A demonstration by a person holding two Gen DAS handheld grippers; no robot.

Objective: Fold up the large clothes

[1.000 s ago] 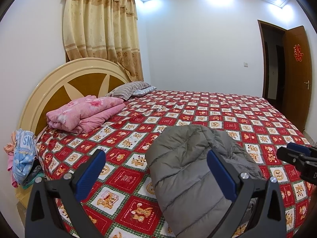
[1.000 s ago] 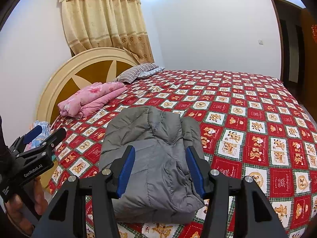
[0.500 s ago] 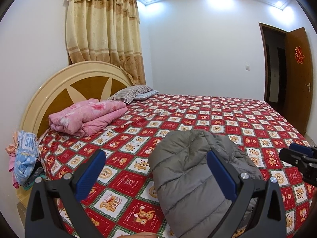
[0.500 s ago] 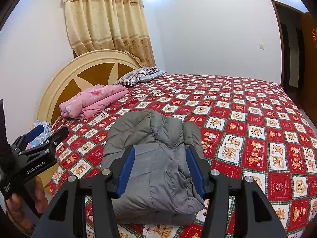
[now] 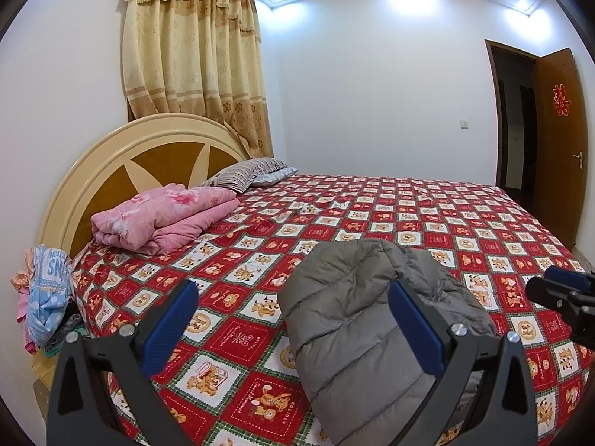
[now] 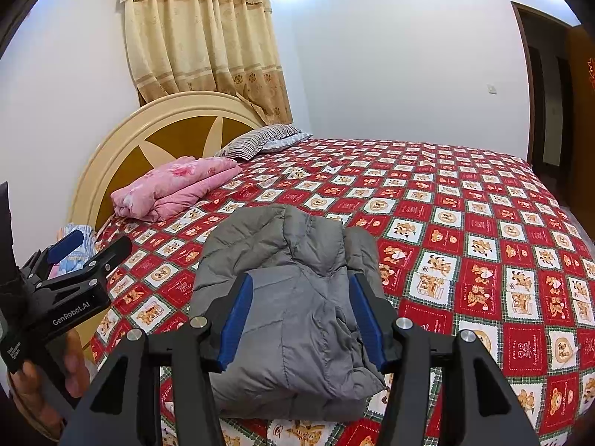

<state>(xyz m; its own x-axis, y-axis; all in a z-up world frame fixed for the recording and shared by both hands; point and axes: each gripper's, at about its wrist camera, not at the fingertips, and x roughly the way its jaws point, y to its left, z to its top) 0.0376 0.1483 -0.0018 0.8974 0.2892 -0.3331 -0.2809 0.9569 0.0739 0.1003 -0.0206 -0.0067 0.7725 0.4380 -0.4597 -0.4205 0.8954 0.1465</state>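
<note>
A folded pink quilt [image 5: 163,219] lay on the red patterned bedspread [image 5: 427,219] near the rounded cream headboard [image 5: 122,163], with a striped pillow [image 5: 245,176] beyond it. Yellow curtains [image 5: 193,67] hung behind, and a brown door [image 5: 559,141] stood open at the right

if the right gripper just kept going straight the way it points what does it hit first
Most likely the folded grey jacket. The right gripper, jaws open, frames it dead ahead on the red patterned bedspread, and nothing shows between them. How far off it lies is hard to judge through the fisheye.
</note>
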